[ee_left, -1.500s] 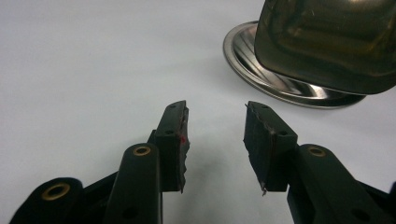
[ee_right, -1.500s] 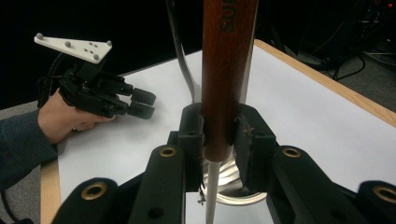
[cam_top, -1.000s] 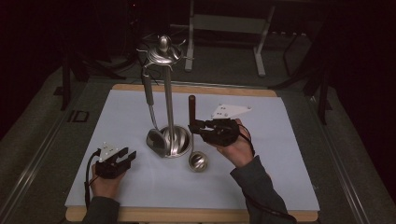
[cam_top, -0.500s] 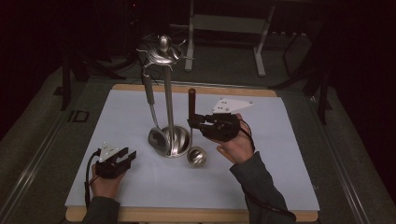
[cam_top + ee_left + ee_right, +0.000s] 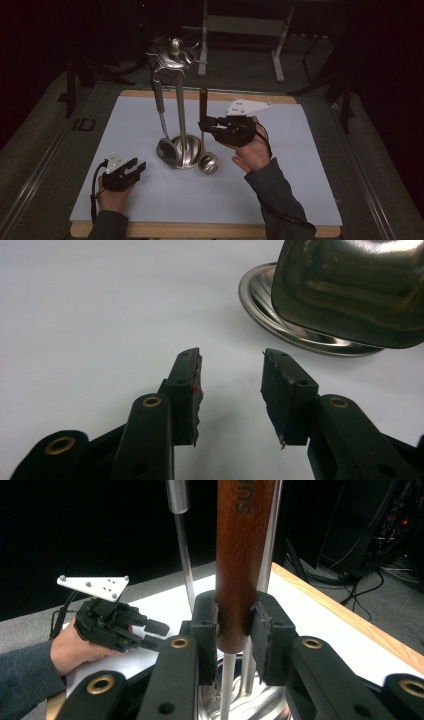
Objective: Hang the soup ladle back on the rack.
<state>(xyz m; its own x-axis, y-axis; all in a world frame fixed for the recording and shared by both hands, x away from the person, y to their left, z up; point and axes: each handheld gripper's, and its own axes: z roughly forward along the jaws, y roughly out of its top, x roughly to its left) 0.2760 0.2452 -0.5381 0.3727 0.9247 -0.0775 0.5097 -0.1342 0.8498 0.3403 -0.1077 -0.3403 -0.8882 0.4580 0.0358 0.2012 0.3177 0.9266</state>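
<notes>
A steel utensil stand (image 5: 181, 125) rises from a round base (image 5: 280, 315) in the middle of the white mat (image 5: 300, 165). A steel turner (image 5: 159, 105) hangs from its hooked top (image 5: 172, 57), blade (image 5: 350, 285) down by the base. My right gripper (image 5: 206, 125) is shut on the brown wooden handle (image 5: 242, 555) of a ladle, held upright just right of the stand. Its steel bowl (image 5: 208, 163) hangs low near the base. My left gripper (image 5: 134, 167) rests on the mat left of the stand, jaws open (image 5: 231, 385) with nothing between them.
The mat lies on a wooden board (image 5: 200, 231) with its edge at the front. A metal frame (image 5: 240, 25) stands in the dark behind the table. Bare mat lies at the front and right.
My right gripper has risen a little with the ladle, and the bowl has drifted slightly towards the stand's base. The left gripper has kept still.
</notes>
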